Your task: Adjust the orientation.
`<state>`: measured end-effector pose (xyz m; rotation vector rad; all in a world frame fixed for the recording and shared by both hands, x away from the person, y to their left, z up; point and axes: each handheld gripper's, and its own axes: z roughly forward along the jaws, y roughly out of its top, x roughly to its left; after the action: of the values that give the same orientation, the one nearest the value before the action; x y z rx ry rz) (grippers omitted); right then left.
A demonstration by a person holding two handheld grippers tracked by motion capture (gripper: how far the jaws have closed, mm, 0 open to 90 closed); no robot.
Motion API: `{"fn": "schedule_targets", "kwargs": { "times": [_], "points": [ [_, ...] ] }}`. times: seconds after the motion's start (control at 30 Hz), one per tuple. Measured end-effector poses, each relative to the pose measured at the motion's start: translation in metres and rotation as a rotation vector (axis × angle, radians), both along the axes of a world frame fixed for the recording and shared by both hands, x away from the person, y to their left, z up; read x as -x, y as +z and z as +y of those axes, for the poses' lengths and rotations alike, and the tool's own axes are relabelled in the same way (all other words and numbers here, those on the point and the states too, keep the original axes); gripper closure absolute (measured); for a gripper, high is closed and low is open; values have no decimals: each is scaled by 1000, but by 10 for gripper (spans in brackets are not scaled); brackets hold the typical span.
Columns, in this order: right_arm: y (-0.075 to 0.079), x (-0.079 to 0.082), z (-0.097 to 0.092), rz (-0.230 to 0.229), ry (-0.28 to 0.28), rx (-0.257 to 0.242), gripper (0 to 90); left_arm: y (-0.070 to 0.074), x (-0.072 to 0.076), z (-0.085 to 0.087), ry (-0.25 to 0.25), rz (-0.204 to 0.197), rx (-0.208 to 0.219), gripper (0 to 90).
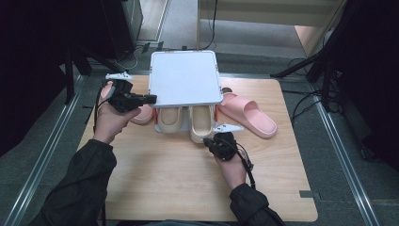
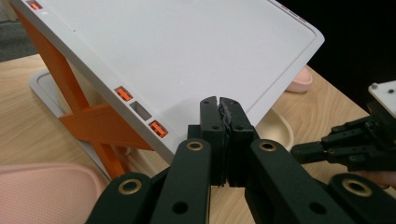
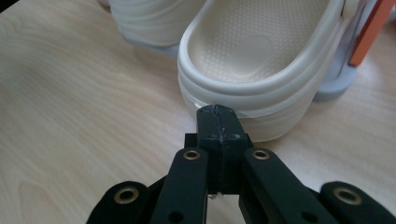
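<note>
A white shoe rack (image 1: 186,77) with a tilted top shelf and orange braces (image 2: 98,123) stands at the back of the wooden table. Two cream clogs (image 1: 169,118) (image 1: 201,123) sit under the shelf, heels toward me. My left gripper (image 1: 149,99) is shut and empty, its tip (image 2: 219,102) at the shelf's left edge (image 2: 140,112). My right gripper (image 1: 209,140) is shut too, with nothing in it. Its tip (image 3: 217,112) is right at the heel of the right cream clog (image 3: 261,56); the other clog (image 3: 149,18) lies beside that one.
One pink slide (image 1: 247,115) lies on the table right of the rack. A second pink slide (image 1: 141,115) lies left of it, partly behind my left hand, close under the left gripper (image 2: 42,191). The wooden table (image 1: 164,179) has bare surface in front.
</note>
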<state>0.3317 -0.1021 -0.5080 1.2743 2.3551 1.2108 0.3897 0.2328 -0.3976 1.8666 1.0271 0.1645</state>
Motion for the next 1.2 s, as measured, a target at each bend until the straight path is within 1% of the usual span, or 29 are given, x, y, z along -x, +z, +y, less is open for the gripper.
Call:
{"fn": "schedule_targets", "kwargs": {
  "times": [0.03,0.07,0.2,0.27,0.4,0.47,0.5,0.63,0.67,0.73,0.8,0.87,0.97,1.07,1.17,1.2],
  "points": [
    [0,0,0,0,0,0,900,0,0,0,0,0,0,887],
    [2,-8,4,4,-1,2,900,0,0,0,1,0,0,888],
    [3,-21,13,16,15,27,900,0,0,0,0,0,0,886],
    [2,-24,17,10,20,37,900,0,0,0,-1,0,1,885],
    [2,-31,22,13,20,33,900,0,0,1,-7,3,6,877],
    [1,-34,23,18,22,32,899,0,0,1,-7,3,8,872],
    [1,-36,23,11,27,29,888,0,0,1,-6,3,5,871],
    [1,-39,24,18,37,33,876,0,0,1,-5,-2,5,870],
    [1,-39,23,24,36,26,867,0,0,1,-6,-2,6,869],
    [3,-37,22,27,33,17,862,0,0,1,-9,-2,6,869],
    [5,-34,20,22,40,4,856,0,-1,3,-15,8,18,852],
    [10,-29,16,14,51,-8,830,0,-1,4,-17,20,29,821],
    [16,-20,10,12,69,-15,772,3,1,4,-15,19,31,737],
    [22,-9,1,-7,92,-21,703,5,4,5,-20,18,30,637],
    [25,-1,-9,-6,113,-51,665,9,10,8,-23,50,27,557],
    [25,1,-12,-11,125,-58,658,11,12,9,-18,51,27,534]
  ]
}}
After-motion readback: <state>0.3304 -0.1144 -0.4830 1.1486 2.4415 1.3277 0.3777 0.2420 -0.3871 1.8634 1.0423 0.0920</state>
